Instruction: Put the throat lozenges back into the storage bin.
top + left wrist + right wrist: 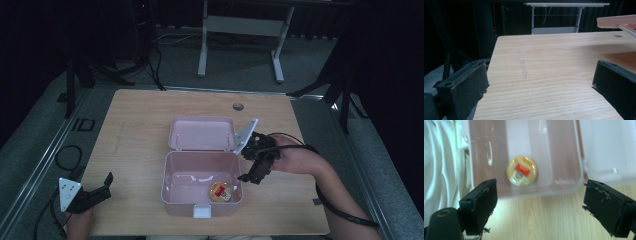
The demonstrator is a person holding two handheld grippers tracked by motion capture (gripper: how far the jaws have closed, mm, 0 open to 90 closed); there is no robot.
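Observation:
A pink plastic box (pixel 172 197) stands open near the table's front edge, its lid (pixel 202 133) laid back flat behind it. A round yellow tin with a red label (pixel 220 191) lies in the box's front right corner; the right gripper view shows the tin (pixel 521 171) inside the pink box (pixel 549 191). My right gripper (pixel 248 170) hovers just off the box's right wall, open and holding nothing (pixel 539 207). Over at the table's front left corner my left gripper (pixel 100 190) is open above bare wood (pixel 540 82), with the lid's edge (pixel 616 22) at upper right.
A wooden table (pixel 140 120) carries the box; a small round hole (pixel 238 106) sits near its far edge. Beyond it stand a white desk frame (pixel 240 30) and dark stands. A white garment (pixel 441 165) lies past the box's front.

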